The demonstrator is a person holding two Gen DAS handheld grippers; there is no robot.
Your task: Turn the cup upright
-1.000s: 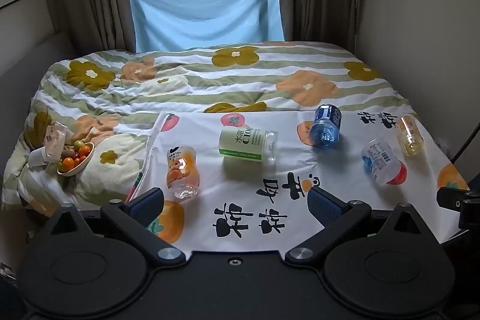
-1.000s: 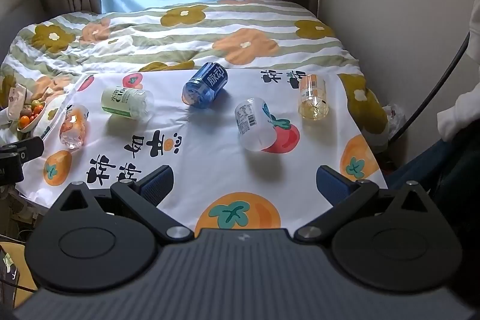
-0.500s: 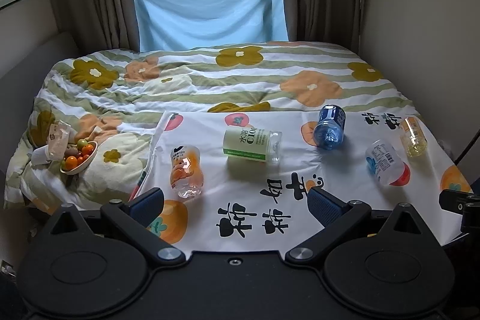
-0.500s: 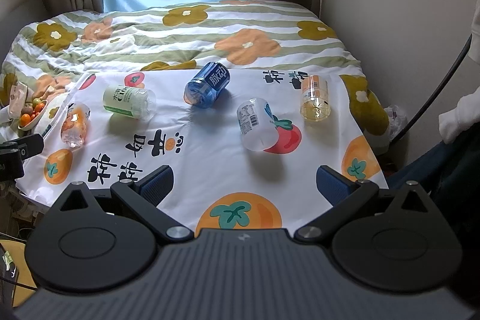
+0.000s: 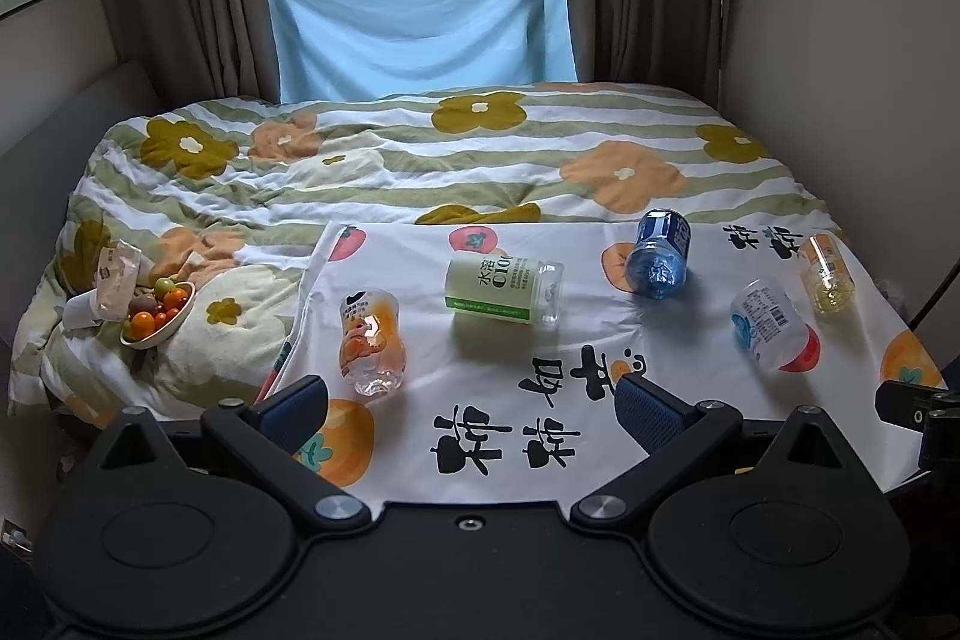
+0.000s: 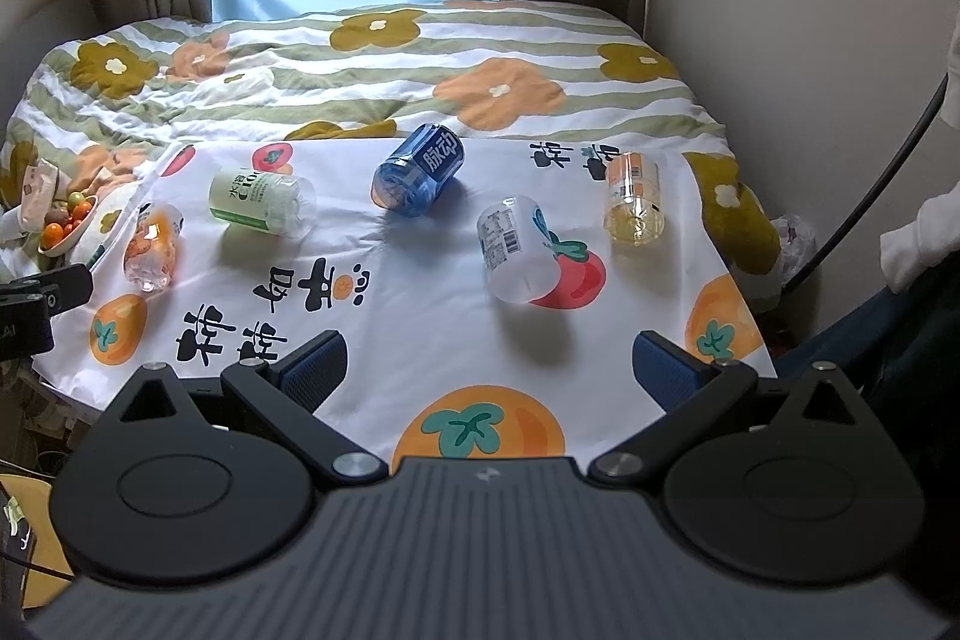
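Both grippers, left [image 5: 471, 400] and right [image 6: 489, 361], are wide open, holding nothing. Five cups lie tipped on the cloth [image 6: 420, 328]. The yellow cup [image 6: 633, 202] is near its right edge.

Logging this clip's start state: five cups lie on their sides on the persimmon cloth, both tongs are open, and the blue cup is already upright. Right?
Not quite. The blue cup is also on its side, as the right wrist view shows. The rest holds: five cups lie tipped over on the persimmon cloth, and the left tongs and right tongs are open.
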